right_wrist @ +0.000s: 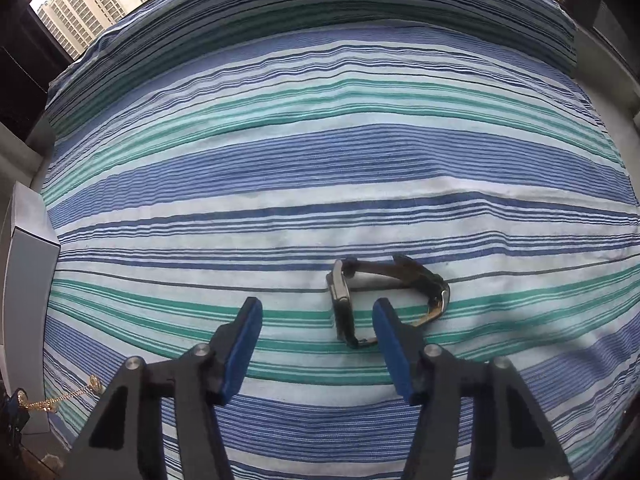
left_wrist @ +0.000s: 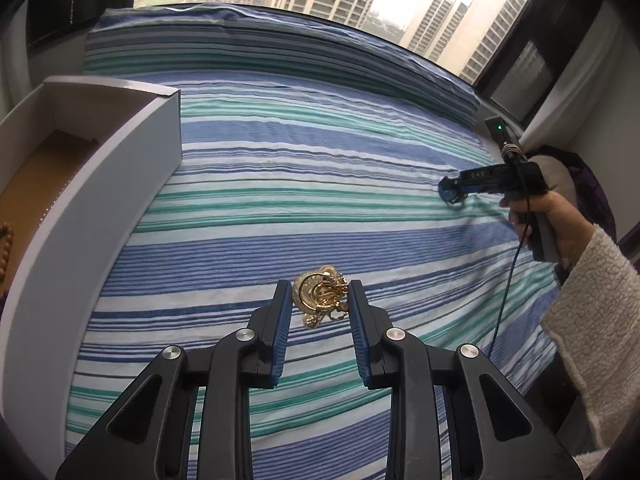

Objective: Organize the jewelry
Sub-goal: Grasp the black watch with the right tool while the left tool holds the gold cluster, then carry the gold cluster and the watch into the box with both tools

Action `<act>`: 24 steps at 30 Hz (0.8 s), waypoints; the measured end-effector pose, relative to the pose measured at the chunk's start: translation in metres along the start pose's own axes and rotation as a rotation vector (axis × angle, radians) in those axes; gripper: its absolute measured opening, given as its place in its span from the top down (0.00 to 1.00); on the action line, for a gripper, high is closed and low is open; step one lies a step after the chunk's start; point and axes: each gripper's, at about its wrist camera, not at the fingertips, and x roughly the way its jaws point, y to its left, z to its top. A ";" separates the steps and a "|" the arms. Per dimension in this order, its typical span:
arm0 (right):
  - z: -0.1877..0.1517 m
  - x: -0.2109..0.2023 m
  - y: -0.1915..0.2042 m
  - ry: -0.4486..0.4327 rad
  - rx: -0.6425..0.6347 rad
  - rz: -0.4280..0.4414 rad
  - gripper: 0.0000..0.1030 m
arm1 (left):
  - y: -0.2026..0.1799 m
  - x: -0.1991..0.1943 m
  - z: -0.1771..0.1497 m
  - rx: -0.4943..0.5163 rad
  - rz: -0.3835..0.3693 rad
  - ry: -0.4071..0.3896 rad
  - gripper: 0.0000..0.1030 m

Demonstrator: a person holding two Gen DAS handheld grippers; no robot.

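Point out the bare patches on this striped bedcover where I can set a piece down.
Free: the wide stretch between the white box and the right gripper, up to the window-side fold. Taken: the spot at the left gripper, which holds gold jewelry, and the spot where the watch lies.

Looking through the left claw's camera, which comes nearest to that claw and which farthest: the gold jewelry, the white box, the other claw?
1. Gold jewelry: right between the left claw tips, over the striped bedcover.
2. White box: off to the left, open.
3. Right claw: far right, low over the cover.

Box and right claw are close to call.
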 end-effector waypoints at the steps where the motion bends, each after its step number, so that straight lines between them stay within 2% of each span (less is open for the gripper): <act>1: -0.002 0.003 0.002 -0.003 -0.010 -0.034 0.89 | -0.001 -0.002 0.002 -0.002 -0.008 -0.001 0.73; 2: -0.004 0.002 0.001 -0.017 -0.013 -0.060 0.89 | -0.002 -0.006 0.004 -0.004 -0.020 -0.006 0.73; 5: -0.012 -0.016 0.002 -0.077 -0.002 -0.042 0.89 | -0.005 -0.024 0.013 -0.001 -0.055 -0.026 0.74; 10: -0.038 -0.075 0.022 -0.201 -0.054 0.084 0.89 | -0.015 -0.070 0.027 0.022 -0.071 -0.087 0.74; 13: -0.054 -0.106 0.046 -0.245 -0.115 0.154 0.89 | -0.016 -0.104 0.028 0.031 -0.047 -0.138 0.74; 21: -0.080 -0.157 0.160 -0.281 -0.338 0.333 0.89 | 0.026 -0.190 0.023 -0.051 0.000 -0.245 0.73; 24: -0.084 -0.177 0.209 -0.299 -0.416 0.402 0.89 | 0.050 -0.217 0.027 -0.082 0.055 -0.279 0.73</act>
